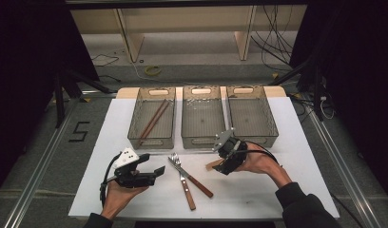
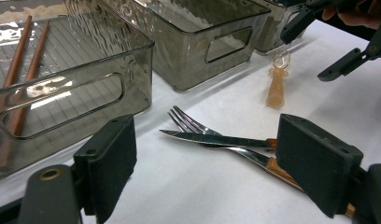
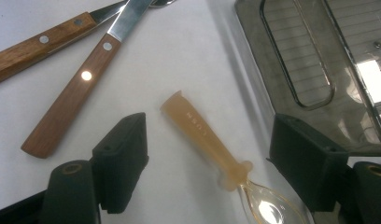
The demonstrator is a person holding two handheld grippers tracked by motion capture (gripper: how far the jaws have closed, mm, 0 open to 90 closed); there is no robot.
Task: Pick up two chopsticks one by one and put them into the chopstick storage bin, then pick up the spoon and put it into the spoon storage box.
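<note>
White table (image 1: 287, 142) amid dark curtains; both tools (image 1: 160, 170) (image 1: 219, 167) wide open, empty.

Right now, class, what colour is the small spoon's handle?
Translucent amber-orange; the spoon shows best in the right gripper view.

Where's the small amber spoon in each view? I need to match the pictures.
High view: spoon just left of the right claw.
Left gripper view: upper right, beyond the fork.
Right gripper view: centre, between open jaws.
Shared landmark: the crossed knife and fork.
</note>
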